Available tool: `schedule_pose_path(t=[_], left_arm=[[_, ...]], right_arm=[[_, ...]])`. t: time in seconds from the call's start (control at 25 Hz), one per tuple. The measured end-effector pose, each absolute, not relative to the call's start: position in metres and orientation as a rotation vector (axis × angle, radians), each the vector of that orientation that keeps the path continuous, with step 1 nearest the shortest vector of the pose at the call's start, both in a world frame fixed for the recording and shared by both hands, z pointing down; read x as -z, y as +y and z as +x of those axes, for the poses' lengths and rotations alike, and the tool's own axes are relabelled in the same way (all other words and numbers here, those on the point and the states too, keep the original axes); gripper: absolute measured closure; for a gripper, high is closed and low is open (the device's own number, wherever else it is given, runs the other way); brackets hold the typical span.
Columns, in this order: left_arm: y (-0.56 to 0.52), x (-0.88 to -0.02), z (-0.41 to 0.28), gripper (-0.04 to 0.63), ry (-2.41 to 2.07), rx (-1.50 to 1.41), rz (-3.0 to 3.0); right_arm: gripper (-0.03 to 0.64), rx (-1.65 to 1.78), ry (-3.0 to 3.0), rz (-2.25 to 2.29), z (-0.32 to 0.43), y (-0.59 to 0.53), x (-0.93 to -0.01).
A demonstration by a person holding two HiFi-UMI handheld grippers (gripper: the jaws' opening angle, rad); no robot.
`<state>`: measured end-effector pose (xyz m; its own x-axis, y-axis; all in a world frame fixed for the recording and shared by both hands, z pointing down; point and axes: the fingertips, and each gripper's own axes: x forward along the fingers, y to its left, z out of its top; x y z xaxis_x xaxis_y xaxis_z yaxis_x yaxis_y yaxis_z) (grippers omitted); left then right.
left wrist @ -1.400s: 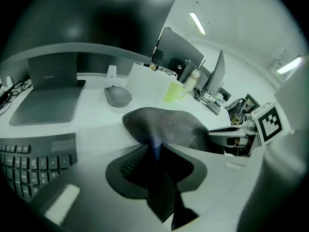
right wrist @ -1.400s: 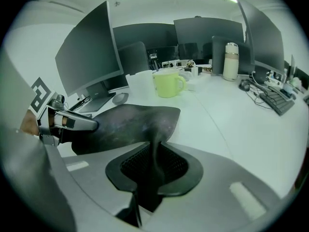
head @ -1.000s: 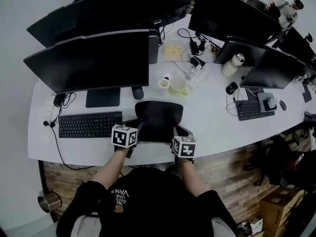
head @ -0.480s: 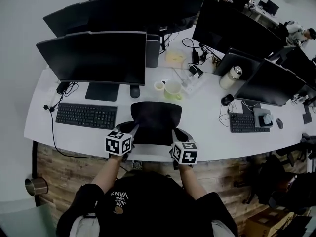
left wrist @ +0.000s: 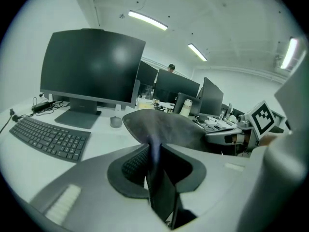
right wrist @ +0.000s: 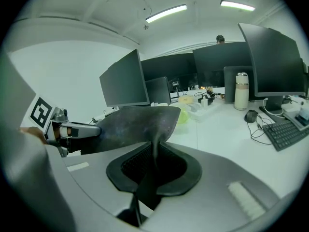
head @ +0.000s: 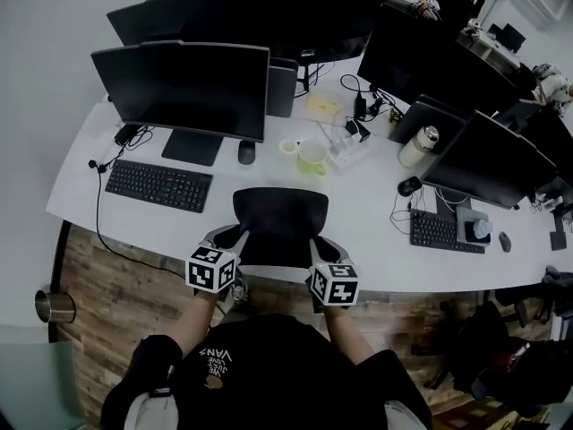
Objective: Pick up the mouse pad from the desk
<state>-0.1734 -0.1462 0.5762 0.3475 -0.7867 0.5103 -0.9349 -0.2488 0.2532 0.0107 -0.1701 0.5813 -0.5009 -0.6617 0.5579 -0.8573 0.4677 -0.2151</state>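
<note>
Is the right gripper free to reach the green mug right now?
Probably not: the right gripper is shut on the mouse pad, shared with the left gripper, and the mug sits beyond it.

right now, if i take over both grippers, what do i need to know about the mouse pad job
Left gripper: shut on the near left corner of the mouse pad.
Right gripper: shut on its near right corner.
Mouse pad: stretched between the two, raised above the desk near its front edge.
Done: gripped and lifted.
Left: probably nothing but holding on with both.
</note>
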Motion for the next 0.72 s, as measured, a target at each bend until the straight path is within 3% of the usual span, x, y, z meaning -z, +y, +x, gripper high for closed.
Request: schedule_pose_path(t=[0.72], left_arm=[[-0.067, -0.587, -0.137, 0.518, -1.608, -0.321, 2.033]], right_arm=[[0.561, -0.604, -2.361, 1.147, 0.044, -0.111, -0.590]])
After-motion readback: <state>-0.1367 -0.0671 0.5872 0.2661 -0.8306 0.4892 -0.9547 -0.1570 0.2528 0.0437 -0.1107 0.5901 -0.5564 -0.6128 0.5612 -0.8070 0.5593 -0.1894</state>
